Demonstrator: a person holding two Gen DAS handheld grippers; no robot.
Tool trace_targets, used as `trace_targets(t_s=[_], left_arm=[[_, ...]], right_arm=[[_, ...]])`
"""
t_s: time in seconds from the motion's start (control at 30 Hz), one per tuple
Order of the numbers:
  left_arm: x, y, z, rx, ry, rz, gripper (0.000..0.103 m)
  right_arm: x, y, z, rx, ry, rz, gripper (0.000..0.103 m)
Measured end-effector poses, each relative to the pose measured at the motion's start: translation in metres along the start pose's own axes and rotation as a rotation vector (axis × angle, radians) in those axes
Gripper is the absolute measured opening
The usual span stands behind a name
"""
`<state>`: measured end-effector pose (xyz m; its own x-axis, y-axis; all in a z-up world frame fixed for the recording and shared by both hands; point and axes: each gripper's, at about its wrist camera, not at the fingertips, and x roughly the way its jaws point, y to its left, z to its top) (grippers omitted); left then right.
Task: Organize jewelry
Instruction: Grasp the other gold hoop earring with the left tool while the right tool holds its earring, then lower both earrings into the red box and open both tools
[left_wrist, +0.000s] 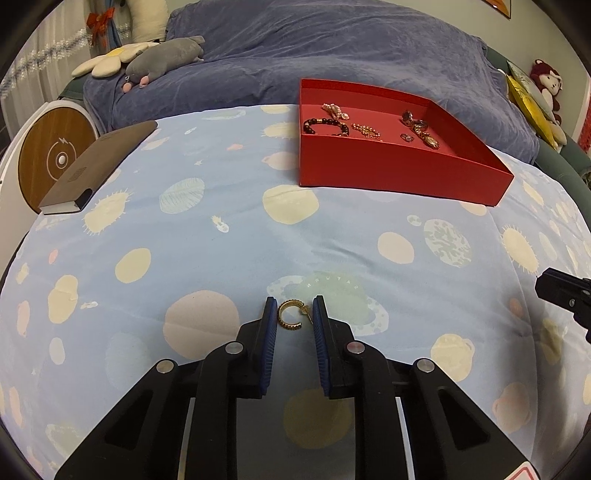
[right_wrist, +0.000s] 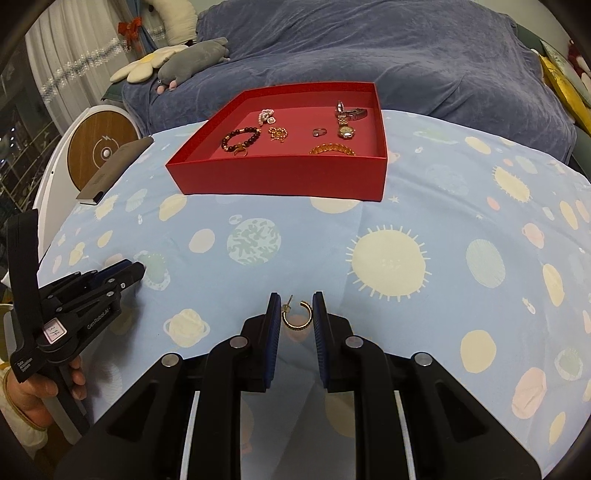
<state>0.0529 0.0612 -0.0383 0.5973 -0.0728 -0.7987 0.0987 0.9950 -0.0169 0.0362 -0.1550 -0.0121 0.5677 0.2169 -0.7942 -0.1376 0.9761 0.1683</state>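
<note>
Left gripper (left_wrist: 294, 310): fingers apart, straddling a gold hoop earring (left_wrist: 290, 315) that lies on the planet-print cloth (left_wrist: 207, 236); neither pad touches it, so the stance reads as lining up for a pinch.
Right gripper (right_wrist: 295, 308): also parted, around a second hoop earring (right_wrist: 296, 315) with its post leaning by the left pad (a matching pair, apparently, one per tool).
Why so held: small flat rings on soft cloth probably need both pads set level on either side before closing.
Red tray (left_wrist: 399, 173): toward the cloth's far edge, well apart from both earrings; a beaded bracelet (left_wrist: 327, 125) sits by its left wall, so the tray is likely their destination.
Right view only: a gold watch (right_wrist: 346, 131), a small ring (right_wrist: 319, 131), a gold chain bracelet (right_wrist: 331, 149) against the near wall, and the other tool with the hand holding it.
Left view only: a sliver of the right tool at the frame edge; the tray's near wall hides the chain bracelet.
</note>
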Motion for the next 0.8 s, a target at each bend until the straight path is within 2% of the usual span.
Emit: trace_targets(t_s=[0.57, 0.8], left_arm=[[-0.019, -0.038, 0.037, -0.007, -0.061, -0.059, 0.017], [-0.027, -0.052, 0.070, -0.013, -0.094, -0.092, 0.017]], right_arm=[[-0.019, -0.002, 0.012, 0.026, -0.058, 0.013, 0.017], [-0.031, -0.011, 0.036, 0.055, -0.115, 0.005, 0.017]])
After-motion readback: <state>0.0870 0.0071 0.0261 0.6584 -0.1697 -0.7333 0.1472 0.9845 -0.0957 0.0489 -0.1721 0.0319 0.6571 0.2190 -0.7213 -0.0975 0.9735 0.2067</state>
